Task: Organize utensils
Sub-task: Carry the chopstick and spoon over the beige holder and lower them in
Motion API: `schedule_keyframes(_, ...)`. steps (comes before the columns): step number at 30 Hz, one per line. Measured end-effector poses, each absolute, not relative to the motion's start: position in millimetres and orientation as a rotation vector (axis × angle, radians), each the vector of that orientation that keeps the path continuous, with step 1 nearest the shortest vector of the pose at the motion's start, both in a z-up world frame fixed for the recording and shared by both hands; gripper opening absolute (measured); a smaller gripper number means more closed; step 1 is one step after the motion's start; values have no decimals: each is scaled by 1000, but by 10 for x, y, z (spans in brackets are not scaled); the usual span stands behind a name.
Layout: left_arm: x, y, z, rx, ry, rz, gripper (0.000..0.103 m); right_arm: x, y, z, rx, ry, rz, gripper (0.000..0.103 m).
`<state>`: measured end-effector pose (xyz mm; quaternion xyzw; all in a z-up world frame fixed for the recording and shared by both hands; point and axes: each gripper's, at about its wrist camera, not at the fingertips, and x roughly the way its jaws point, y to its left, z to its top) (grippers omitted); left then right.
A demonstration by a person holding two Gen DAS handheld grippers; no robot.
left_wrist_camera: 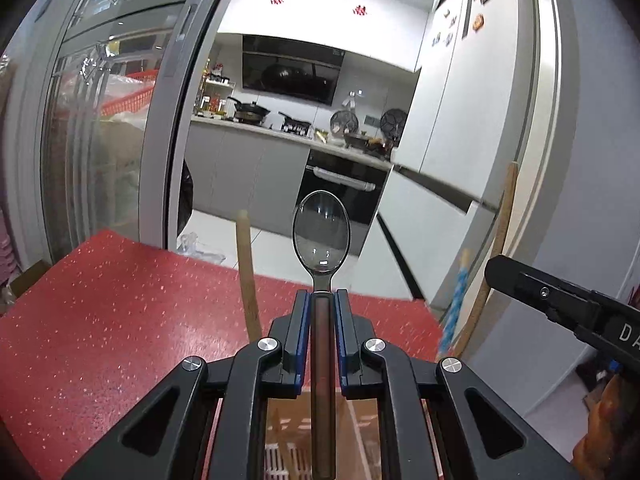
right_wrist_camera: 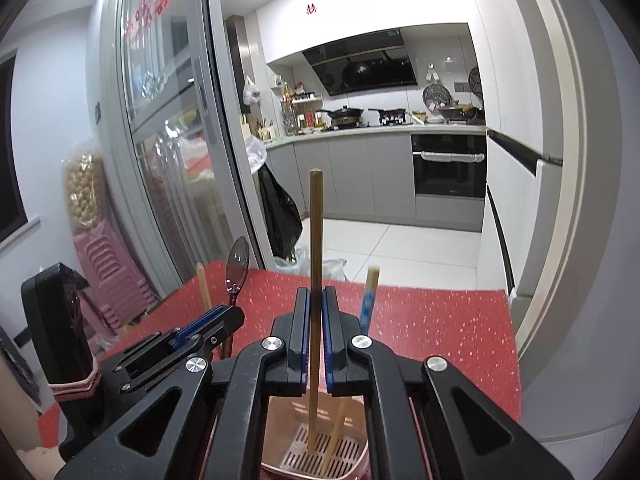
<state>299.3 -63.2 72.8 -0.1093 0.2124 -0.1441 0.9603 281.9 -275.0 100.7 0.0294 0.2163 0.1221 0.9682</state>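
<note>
While both grippers hang over the holder [right_wrist_camera: 316, 452], each has one utensil pinched upright. Left gripper [left_wrist_camera: 323, 300]: jaws nearly closed, blue pads clamped on the brown handle of a spoon [left_wrist_camera: 322, 240], bowl up, handle end pointing down past the jaws toward the slotted floor. Right gripper [right_wrist_camera: 316, 296]: jaws fully closed on a thin wooden chopstick [right_wrist_camera: 316, 240], long axis near vertical, lower tip already inside the holder, at or just above the grille; can't tell which. So the target lies straight below both, along each utensil's axis. Right looks nearer to a drop, I'd say; the spoon's end sits above the rim, contact not visible.

Holder: pinkish plastic, white slotted bottom, more chopsticks leaning in it, one with a blue patterned end [right_wrist_camera: 368, 300]. Spoon bowl is polished, mirror-like metal. Table [left_wrist_camera: 100, 320]: red, speckled, glossy.
</note>
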Motion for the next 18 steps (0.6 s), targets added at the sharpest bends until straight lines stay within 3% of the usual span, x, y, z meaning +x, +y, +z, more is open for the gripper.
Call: schedule_keyframes(18,2803,-701,581,-79,552,-228,37,3067,-2883,683,151,605,243,7)
